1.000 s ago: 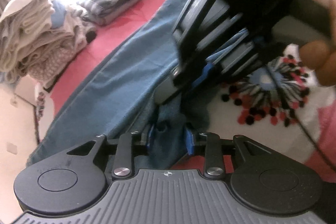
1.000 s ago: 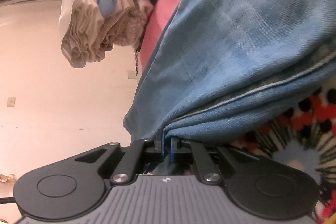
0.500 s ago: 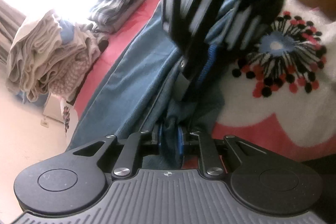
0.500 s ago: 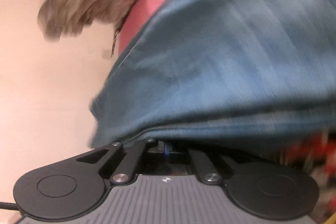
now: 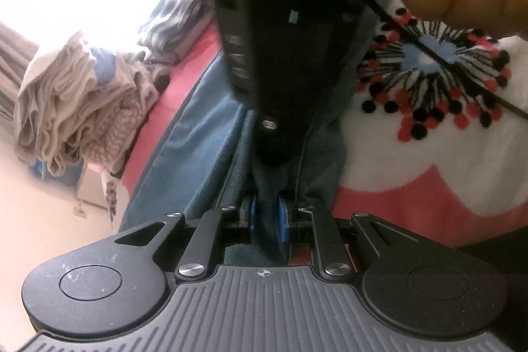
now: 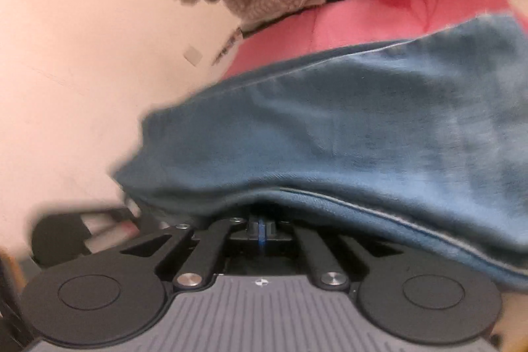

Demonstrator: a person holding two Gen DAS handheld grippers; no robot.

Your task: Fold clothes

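At lower centre, the left tongs [image 5: 266, 221] pinch a bunched fold of the blue jeans [image 5: 198, 147] lying on the bed [image 5: 412, 174]. The right tongs [image 6: 261, 228], pressed together, grip the jeans' edge.

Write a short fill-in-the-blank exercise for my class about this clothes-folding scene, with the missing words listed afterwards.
1. The left gripper is shut on a fold of the ____ denim garment.
2. The bedspread under the garment has a flower pattern on pink and ____.
3. The right gripper has its jaws ____, with the garment's edge draped over them.
4. The pile of beige clothes lies at the ____ of the left wrist view.

Missing words: blue; white; shut; left
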